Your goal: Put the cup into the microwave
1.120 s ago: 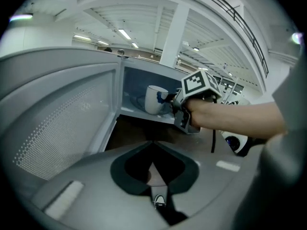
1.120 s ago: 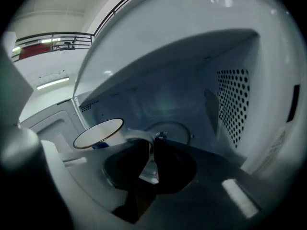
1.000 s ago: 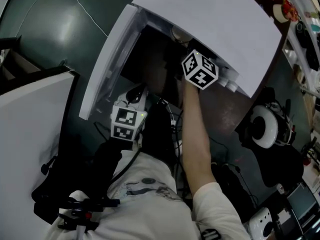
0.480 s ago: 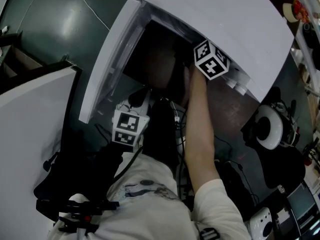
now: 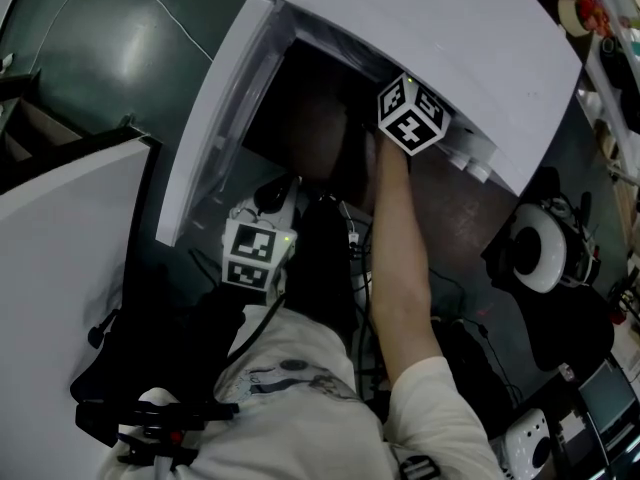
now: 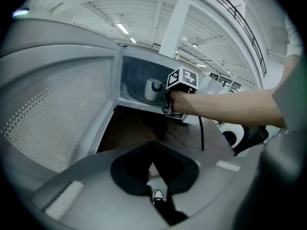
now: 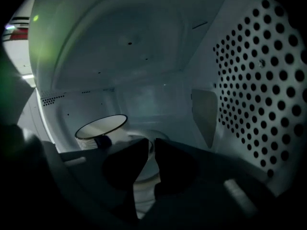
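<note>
The white cup (image 6: 152, 89) with a dark rim and blue handle stands upright inside the open white microwave (image 5: 430, 38). In the right gripper view the cup (image 7: 98, 127) sits on the cavity floor, left of and beyond the left finger. My right gripper (image 7: 150, 146) reaches into the cavity; its marker cube (image 5: 410, 114) shows at the opening. Its jaws have just been opening, with a narrow slit between them and nothing gripped in it. My left gripper (image 6: 152, 146) hangs low in front of the microwave, fingertips touching, empty.
The microwave door (image 5: 215, 118) swings out to the left, its dotted inner face (image 6: 53, 114) close beside my left gripper. The cavity's perforated right wall (image 7: 261, 75) is near my right gripper. A white round device (image 5: 540, 253) and cables lie on the floor at right.
The right gripper's cube moved up and right, deeper into the microwave opening, then held still. The left gripper stayed where it was.
</note>
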The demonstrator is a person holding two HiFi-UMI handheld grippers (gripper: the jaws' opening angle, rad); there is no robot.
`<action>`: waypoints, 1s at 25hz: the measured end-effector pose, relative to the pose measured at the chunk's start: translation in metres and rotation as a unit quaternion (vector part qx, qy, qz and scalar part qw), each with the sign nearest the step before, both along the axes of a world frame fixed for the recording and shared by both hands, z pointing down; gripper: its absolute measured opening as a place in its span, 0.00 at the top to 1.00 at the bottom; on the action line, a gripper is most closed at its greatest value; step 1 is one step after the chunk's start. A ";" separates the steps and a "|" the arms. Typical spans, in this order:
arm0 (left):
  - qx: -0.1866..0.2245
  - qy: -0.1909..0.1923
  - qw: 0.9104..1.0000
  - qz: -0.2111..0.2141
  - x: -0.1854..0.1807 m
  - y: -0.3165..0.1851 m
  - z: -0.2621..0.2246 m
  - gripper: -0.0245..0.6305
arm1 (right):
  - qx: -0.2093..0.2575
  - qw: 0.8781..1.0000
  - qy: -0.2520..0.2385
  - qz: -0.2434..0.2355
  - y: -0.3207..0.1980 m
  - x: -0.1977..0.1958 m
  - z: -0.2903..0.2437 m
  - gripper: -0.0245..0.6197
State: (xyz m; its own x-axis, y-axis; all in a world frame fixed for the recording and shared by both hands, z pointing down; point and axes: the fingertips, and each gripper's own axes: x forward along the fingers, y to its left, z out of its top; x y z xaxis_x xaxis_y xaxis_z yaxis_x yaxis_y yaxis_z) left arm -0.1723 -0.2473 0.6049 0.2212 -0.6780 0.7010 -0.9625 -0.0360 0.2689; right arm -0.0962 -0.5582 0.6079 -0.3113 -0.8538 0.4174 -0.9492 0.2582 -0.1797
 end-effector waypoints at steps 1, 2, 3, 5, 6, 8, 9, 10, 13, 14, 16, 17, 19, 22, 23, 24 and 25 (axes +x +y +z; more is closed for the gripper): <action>0.002 0.000 1.000 0.000 0.000 -0.001 -0.001 0.96 | -0.002 1.000 0.001 -0.004 0.001 -0.001 0.001 0.88; 0.004 0.000 1.000 0.000 0.000 -0.002 -0.002 0.96 | -0.006 1.000 0.003 -0.007 0.003 0.000 0.003 0.87; 0.006 0.000 1.000 0.001 0.000 -0.003 -0.003 0.96 | -0.011 1.000 0.006 -0.010 0.006 0.000 0.005 0.85; 0.009 0.001 1.000 0.002 0.001 -0.004 -0.005 0.96 | -0.019 1.000 0.011 -0.016 0.012 0.002 0.011 0.82; 0.010 0.001 1.000 0.002 0.001 -0.005 -0.005 0.96 | -0.021 1.000 0.014 -0.018 0.015 0.003 0.012 0.82; 0.012 0.000 1.000 0.004 0.002 -0.005 -0.006 0.96 | -0.020 0.999 0.016 -0.023 0.021 0.004 0.012 0.83; 0.012 0.000 1.000 0.005 0.002 -0.005 -0.006 0.96 | -0.018 0.999 0.017 -0.027 0.024 0.004 0.011 0.83; 0.013 0.000 1.000 0.006 0.002 -0.005 -0.006 0.96 | -0.017 0.999 0.018 -0.031 0.028 0.003 0.010 0.83; 0.016 0.001 1.000 0.008 0.003 -0.004 -0.006 0.96 | -0.012 0.999 0.019 -0.047 0.043 0.000 0.005 0.83; 0.016 0.002 1.000 0.009 0.004 -0.004 -0.006 0.96 | -0.012 0.998 0.020 -0.054 0.048 -0.001 0.004 0.84; 0.017 0.004 1.000 0.012 0.006 -0.004 -0.006 0.96 | -0.011 0.997 0.026 -0.068 0.059 -0.002 0.003 0.84; 0.018 0.005 1.000 0.014 0.006 -0.005 -0.007 0.96 | -0.011 0.997 0.029 -0.073 0.064 -0.002 0.002 0.84; 0.021 0.006 1.000 0.019 0.006 -0.005 -0.009 0.96 | -0.007 0.996 0.032 -0.082 0.078 -0.002 -0.005 0.84; 0.026 0.008 0.999 0.026 0.006 -0.005 -0.015 0.96 | 0.000 0.995 0.038 -0.096 0.107 -0.002 -0.021 0.84; 0.029 0.008 0.999 0.029 0.007 -0.004 -0.017 0.96 | 0.003 0.994 0.040 -0.100 0.118 -0.001 -0.026 0.84; 0.033 0.009 0.999 0.032 0.007 -0.004 -0.019 0.96 | 0.005 0.994 0.041 -0.103 0.130 0.000 -0.032 0.84; 0.038 0.010 0.999 0.036 0.008 -0.005 -0.023 0.96 | 0.006 0.994 0.041 -0.106 0.141 0.002 -0.038 0.84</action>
State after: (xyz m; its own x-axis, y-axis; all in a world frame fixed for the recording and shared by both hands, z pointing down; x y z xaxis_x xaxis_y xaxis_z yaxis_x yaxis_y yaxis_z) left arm -0.1643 -0.2518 0.5816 0.2849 -0.7107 0.6432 -0.9511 -0.1260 0.2820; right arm -0.0940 -0.4170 0.5697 -0.4491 -0.7784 0.4386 -0.8850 0.4549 -0.0988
